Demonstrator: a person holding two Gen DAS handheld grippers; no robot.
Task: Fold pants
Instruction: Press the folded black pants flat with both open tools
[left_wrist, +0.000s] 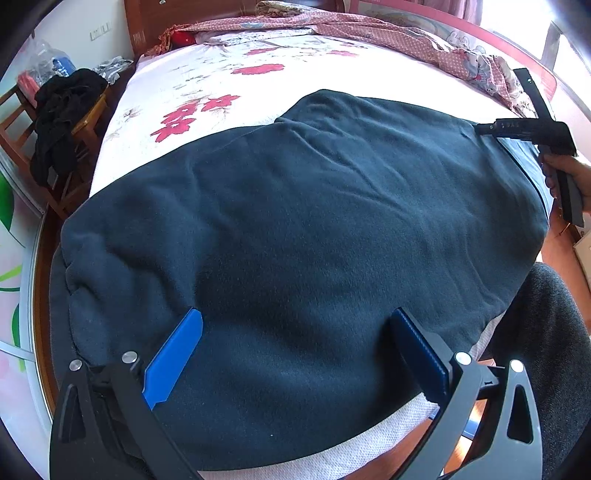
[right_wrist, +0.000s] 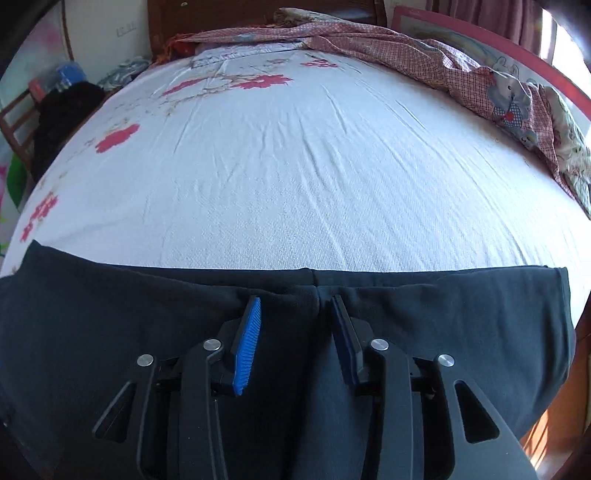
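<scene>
Pants and left gripper: the dark pants lay spread across the near part of the bed, directly under and ahead of the left gripper, whose blue pads stood wide apart over the cloth with nothing between them.

Pants and right gripper: in the right wrist view the pants ran as a dark band across the bottom, and the right gripper sat low over them near their far edge. Its fingers were partly spread, a raised ridge of cloth running up between them; whether they touched the cloth could not be told.

Right gripper from the left view: it showed at the far right end of the pants, held in a hand; its jaws could not be made out from there.

Look of the pants: dark navy, thick and fleecy, lying mostly flat with soft wrinkles, a bunched cuff at the left end, and the near edge hanging at the bed's front.

Bed: white sheet with red flowers, a checked red blanket crumpled along the far side.

Beside the bed: a wooden chair with black clothing draped on it.

Count: one pair of pants, two grippers, one chair, one blanket.
</scene>
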